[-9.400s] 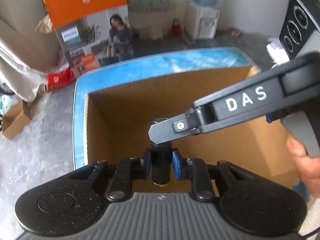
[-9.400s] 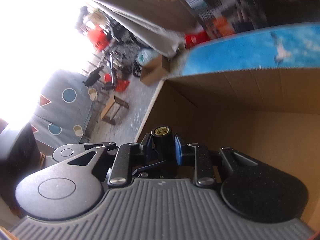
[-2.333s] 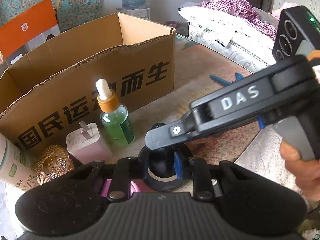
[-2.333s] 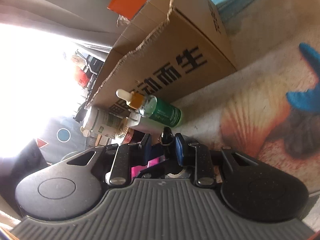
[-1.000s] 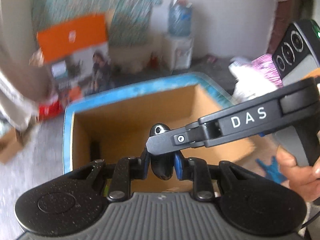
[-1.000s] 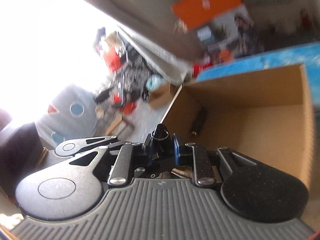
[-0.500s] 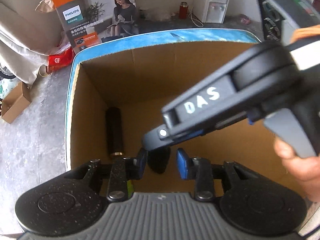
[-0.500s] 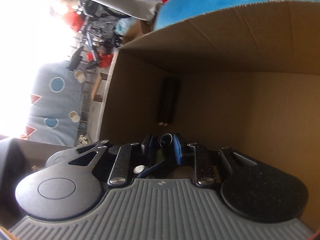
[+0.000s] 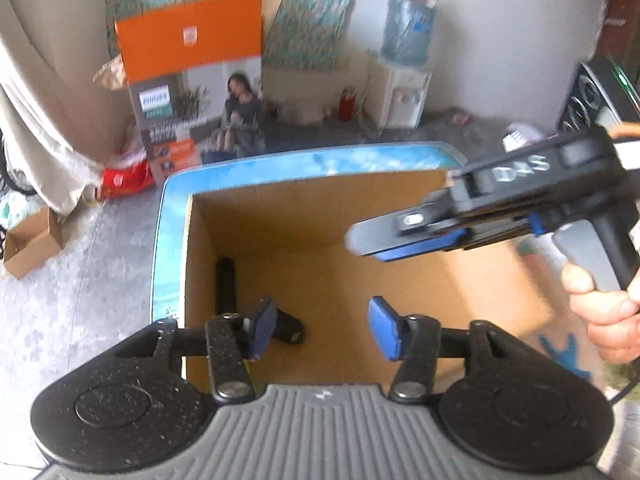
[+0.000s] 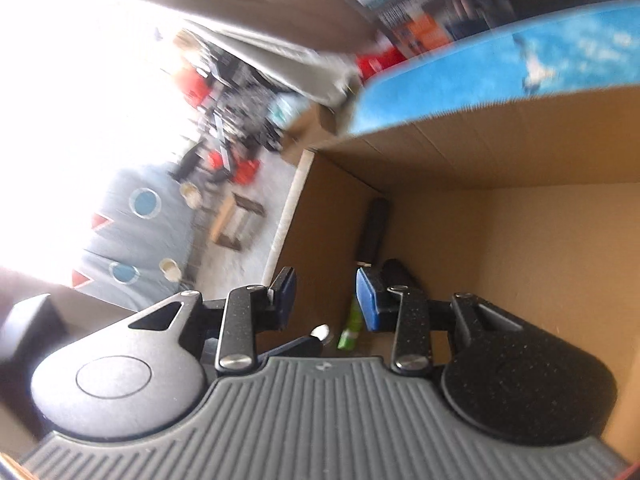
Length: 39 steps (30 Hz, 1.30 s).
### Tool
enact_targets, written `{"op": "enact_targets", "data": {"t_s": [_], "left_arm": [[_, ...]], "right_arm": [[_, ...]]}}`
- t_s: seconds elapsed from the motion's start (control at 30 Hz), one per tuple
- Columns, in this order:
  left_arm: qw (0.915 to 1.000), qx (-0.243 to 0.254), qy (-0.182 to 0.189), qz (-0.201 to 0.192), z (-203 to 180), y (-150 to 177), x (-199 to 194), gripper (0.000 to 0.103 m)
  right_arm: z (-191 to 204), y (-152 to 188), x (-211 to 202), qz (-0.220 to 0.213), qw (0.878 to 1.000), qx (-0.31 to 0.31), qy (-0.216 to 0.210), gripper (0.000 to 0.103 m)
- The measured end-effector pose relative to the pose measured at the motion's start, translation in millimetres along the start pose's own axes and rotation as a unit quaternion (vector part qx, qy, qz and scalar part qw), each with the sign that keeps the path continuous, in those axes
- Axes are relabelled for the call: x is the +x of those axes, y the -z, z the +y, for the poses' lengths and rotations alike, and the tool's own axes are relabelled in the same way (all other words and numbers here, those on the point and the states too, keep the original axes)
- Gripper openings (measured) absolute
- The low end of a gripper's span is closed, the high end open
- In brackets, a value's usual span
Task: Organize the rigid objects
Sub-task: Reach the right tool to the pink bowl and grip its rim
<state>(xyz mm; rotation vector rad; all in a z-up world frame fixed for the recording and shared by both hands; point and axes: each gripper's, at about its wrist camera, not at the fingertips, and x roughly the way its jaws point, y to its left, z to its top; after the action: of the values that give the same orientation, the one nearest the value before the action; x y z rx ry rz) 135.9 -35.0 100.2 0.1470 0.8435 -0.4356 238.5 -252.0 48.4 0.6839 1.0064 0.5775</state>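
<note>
An open cardboard box (image 9: 400, 272) sits on a blue-edged table (image 9: 172, 216). On its floor a long black cylinder (image 9: 225, 284) lies along the left wall, and a small black object (image 9: 289, 326) lies beside it near the front. My left gripper (image 9: 323, 330) is open and empty above the box. My right gripper (image 10: 326, 298) is open and empty over the box's left side; in the left wrist view the right gripper (image 9: 400, 236) hovers at upper right. The right wrist view shows the box (image 10: 520, 240), the cylinder (image 10: 374, 232) and the black object (image 10: 400, 276).
A green bottle (image 10: 352, 326) shows low in the right wrist view, outside the box. An orange Philips carton (image 9: 192, 92) and a water dispenser (image 9: 404, 80) stand on the floor beyond the table. A small cardboard box (image 9: 32, 244) lies on the floor at left.
Both grippers have opened and let go of the small black object, which now lies on the box floor. Both grippers have risen and the right one has drawn away to the right.
</note>
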Motion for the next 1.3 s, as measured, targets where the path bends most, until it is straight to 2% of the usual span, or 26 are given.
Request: {"op": "enact_targets", "data": {"t_s": [0.17, 0.3, 0.43, 0.53, 0.63, 0.8, 0.9, 1.1, 1.3], "left_arm": [[0.9993, 0.015, 0.024, -0.023, -19.9, 35.4, -41.6, 0.066], [0.9984, 0.021, 0.052, 0.000, -29.6, 69.2, -40.8, 0.070], [0.9966, 0.052, 0.055, 0.033, -46.4, 105.7, -24.5, 0.075], [0.9946, 0.061, 0.055, 0.064, -54.5, 128.2, -8.7, 0.075], [0.9916, 0.072, 0.056, 0.092, -59.9, 143.6, 7.6, 0.075], [0.9883, 0.102, 0.041, 0.106, -63.6, 159.0, 22.8, 0.077], [0.9877, 0.114, 0.032, 0.102, -67.6, 162.4, 27.5, 0.080], [0.9858, 0.120, 0.038, 0.111, -68.0, 165.8, 34.9, 0.080], [0.9848, 0.129, 0.027, 0.113, -69.4, 172.1, 44.1, 0.079]], "right_arm": [[11.4, 57.0, -86.5, -0.067, 0.997, -0.038, -0.026, 0.034], [0.1, 118.3, -124.8, -0.099, 0.994, -0.046, -0.026, 0.034], [-11.6, 178.0, -125.6, -0.101, 0.994, -0.047, 0.009, 0.034], [-22.8, 214.3, -109.2, -0.086, 0.995, -0.040, 0.039, 0.034], [-27.6, 234.8, -82.1, -0.069, 0.994, -0.044, 0.072, 0.034], [-28.8, 253.8, -54.7, -0.041, 0.992, -0.056, 0.103, 0.034], [-19.2, 242.9, -37.2, -0.031, 0.990, -0.071, 0.120, 0.033], [-9.0, 228.6, -15.4, -0.014, 0.983, -0.109, 0.148, 0.033], [-3.3, 220.6, 6.7, 0.009, 0.975, -0.144, 0.168, 0.029]]}}
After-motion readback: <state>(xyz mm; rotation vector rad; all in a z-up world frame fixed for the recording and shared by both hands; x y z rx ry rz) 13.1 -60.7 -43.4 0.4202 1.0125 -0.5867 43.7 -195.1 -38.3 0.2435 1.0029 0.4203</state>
